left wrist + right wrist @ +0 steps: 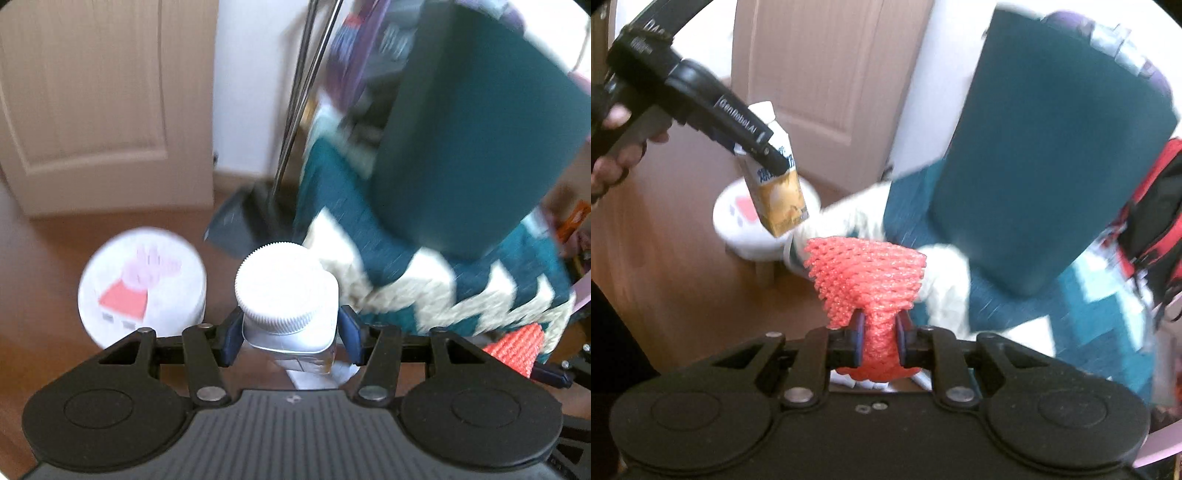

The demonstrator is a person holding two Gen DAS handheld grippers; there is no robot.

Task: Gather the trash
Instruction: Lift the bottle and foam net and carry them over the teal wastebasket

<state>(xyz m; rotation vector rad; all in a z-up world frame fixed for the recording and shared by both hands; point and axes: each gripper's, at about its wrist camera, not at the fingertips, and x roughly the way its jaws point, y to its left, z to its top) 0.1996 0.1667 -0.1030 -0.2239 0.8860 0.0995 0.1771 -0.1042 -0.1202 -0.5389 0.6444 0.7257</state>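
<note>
A drink carton (295, 332) with a white screw cap (286, 284) sits between the blue pads of my left gripper (290, 332), which is shut on it. The right wrist view shows that same carton (779, 192) hanging tilted from the left gripper (772, 158), held by a person's hand (613, 162), above a white stool. My right gripper (880, 334) is shut on a red foam net sleeve (864, 266), which fans out past the pads. The net (517, 347) also shows at the right edge of the left wrist view.
A white round stool (142, 284) with a pink cartoon pig stands on the wooden floor (665, 258) before a beige door (92, 92). A teal and cream zigzag rug (424, 280), a large teal cushion (1052, 147), a dark dustpan (240, 221) and a red backpack (1156, 221) lie around.
</note>
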